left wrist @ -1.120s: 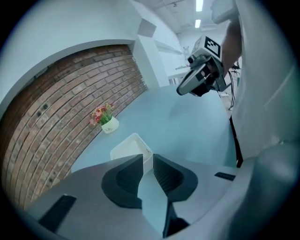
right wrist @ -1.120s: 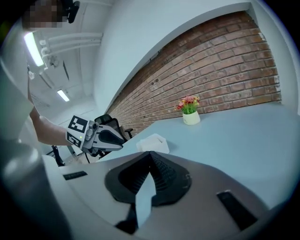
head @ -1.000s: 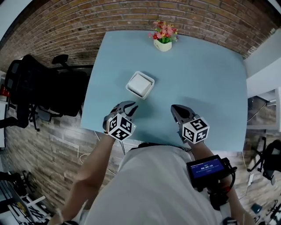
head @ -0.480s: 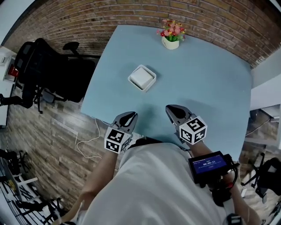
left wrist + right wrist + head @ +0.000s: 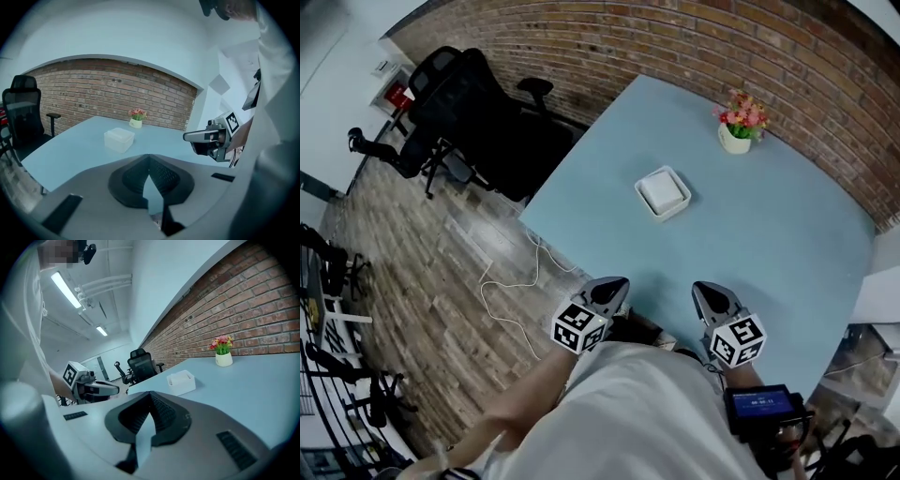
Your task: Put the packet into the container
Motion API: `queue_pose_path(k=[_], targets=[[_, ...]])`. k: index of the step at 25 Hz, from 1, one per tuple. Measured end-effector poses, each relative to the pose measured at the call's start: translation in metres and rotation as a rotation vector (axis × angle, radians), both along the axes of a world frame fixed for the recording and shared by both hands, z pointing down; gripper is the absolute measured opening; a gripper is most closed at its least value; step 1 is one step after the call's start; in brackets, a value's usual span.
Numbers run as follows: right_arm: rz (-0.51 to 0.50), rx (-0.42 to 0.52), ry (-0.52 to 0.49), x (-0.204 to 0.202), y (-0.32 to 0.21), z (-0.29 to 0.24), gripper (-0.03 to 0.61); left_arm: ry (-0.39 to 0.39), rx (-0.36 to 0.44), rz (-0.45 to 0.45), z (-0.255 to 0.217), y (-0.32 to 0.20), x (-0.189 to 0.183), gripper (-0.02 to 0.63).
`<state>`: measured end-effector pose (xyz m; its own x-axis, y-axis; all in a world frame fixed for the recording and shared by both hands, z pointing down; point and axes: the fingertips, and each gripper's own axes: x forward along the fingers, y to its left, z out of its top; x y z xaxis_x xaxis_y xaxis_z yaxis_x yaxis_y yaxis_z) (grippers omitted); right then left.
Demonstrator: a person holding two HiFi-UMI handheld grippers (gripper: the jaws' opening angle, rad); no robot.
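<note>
Both tools sit low in the frame, empty: left gripper (image 5: 612, 287) just closed, right gripper (image 5: 706, 292) shut. Upper middle, the white container (image 5: 678, 208) seemingly holds the packet (image 5: 662, 191): probably light and soft; pinch an edge.

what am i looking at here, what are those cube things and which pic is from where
A person holds two grippers, each with two jaws; the marker cubes are part of them. The head view comes from a camera on the person's head, looking down. The other two views come from cameras riding on the left gripper and right gripper, looking along their jaws. On the blue table stand a white container and a flower pot. Both grippers are shut and hold nothing; the left one's jaws have just closed.
</note>
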<state>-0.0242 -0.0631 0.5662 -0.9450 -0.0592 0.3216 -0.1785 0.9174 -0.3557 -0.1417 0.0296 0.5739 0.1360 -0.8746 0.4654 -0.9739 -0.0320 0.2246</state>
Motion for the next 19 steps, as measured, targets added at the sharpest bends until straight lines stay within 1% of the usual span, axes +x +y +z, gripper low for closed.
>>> queue_pose_path(k=[5, 10, 19], targets=[[-0.014, -0.002, -0.003, -0.002, 0.013, -0.002, 0.009, -0.002, -0.009, -0.009, 0.000, 0.016, 0.004, 0.011], [-0.024, 0.008, -0.010, -0.009, 0.014, -0.006, 0.009, -0.015, 0.002, -0.010, -0.006, 0.014, 0.001, 0.011], [-0.022, 0.018, -0.004, -0.025, 0.019, -0.009, 0.009, -0.030, 0.004, 0.018, -0.008, 0.017, -0.011, 0.011]])
